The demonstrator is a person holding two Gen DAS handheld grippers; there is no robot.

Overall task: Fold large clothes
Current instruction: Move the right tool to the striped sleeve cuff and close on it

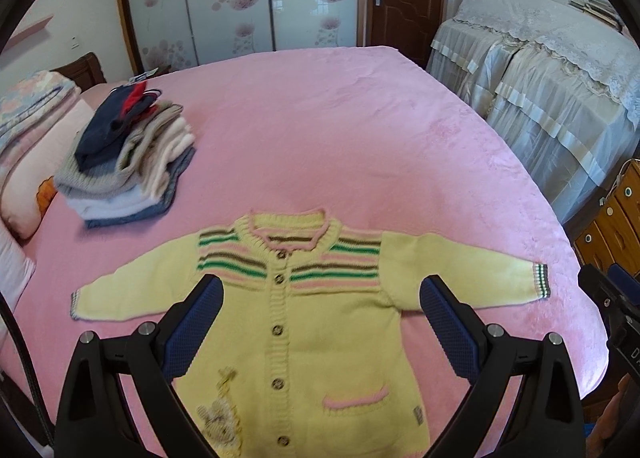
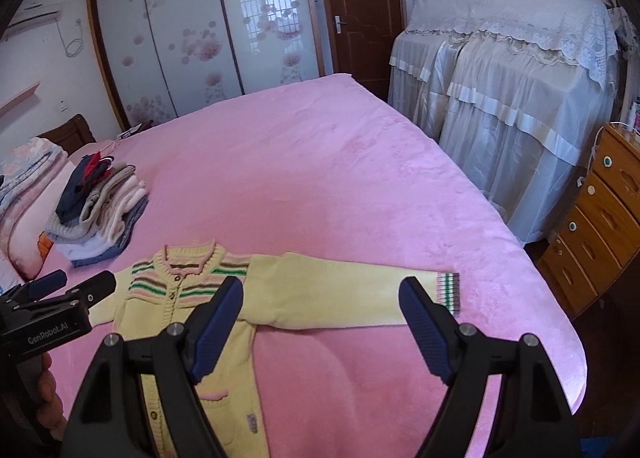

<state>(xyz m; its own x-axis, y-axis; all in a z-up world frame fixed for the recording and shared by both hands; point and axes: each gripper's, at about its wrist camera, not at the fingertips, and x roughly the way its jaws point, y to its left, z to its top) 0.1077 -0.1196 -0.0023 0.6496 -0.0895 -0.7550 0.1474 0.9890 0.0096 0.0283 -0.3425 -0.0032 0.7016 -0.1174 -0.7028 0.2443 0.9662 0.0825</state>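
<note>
At the far left of the pink bed cover (image 1: 340,129) sits a stack of folded clothes (image 1: 132,161), close to the pillows (image 1: 28,185) at the headboard end. To its right, near the front edge of the bed, the yellow knit cardigan (image 1: 288,318) lies flat and face up, buttoned, with both sleeves spread wide. Its left sleeve cuff (image 1: 74,304) and right sleeve cuff (image 1: 541,282) rest on the cover, well apart.

The left gripper (image 1: 320,298) hovers above the cardigan's chest with its jaws spread wide and nothing between them. Further right, the right gripper (image 2: 322,298) hangs over the right sleeve (image 2: 340,290), jaws likewise wide apart and empty. Neither touches the knit.

The folding appears not yet begun, so the risks lie in the first grasp. Thick, loose knit may bunch if a pad pinches only the top layer, which would drag the front panel away from the back. Lifting one sleeve faster than the other could skew the garment on the plush cover. The right cuff lies nearest the bed's edge, so a careless pull toward that side could slide the sleeve off.
</note>
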